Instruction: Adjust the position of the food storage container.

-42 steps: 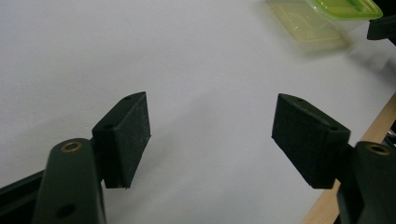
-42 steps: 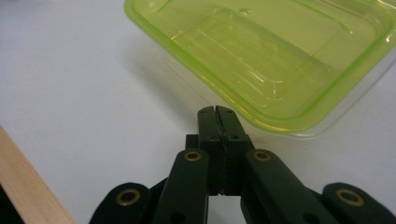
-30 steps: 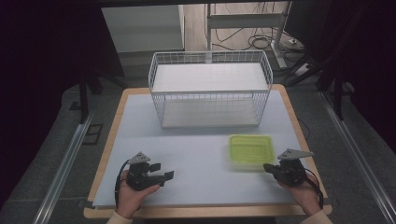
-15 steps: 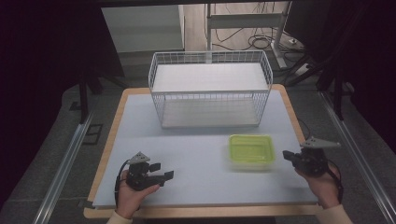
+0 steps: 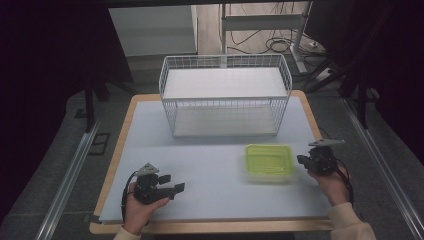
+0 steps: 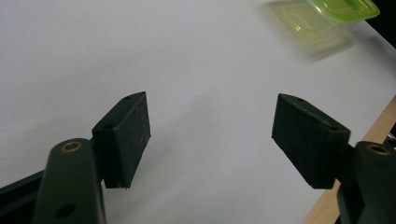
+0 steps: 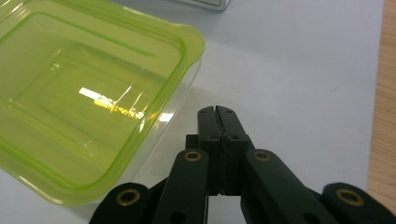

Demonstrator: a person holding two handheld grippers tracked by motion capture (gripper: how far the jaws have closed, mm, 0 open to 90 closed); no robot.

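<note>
A yellow-green lidded plastic container (image 5: 269, 159) lies on the white table mat, right of centre. My right gripper (image 5: 301, 161) hovers just off its right side, jaws pressed together with nothing between them; in the right gripper view its closed tips (image 7: 217, 113) sit beside the container's corner (image 7: 93, 93). My left gripper (image 5: 172, 187) rests near the front left of the mat, held by a hand. In the left gripper view it (image 6: 210, 135) stands open over bare mat, and the container (image 6: 327, 18) lies far off at the top right.
A white wire basket (image 5: 225, 95) stands at the back middle of the mat (image 5: 215, 170). The wooden table edge (image 5: 210, 227) runs along the front and sides. Metal rails flank the table on the floor.
My right gripper has moved from the front right up and to the right, and now sits beside the container's right side. The left gripper has stayed put.
</note>
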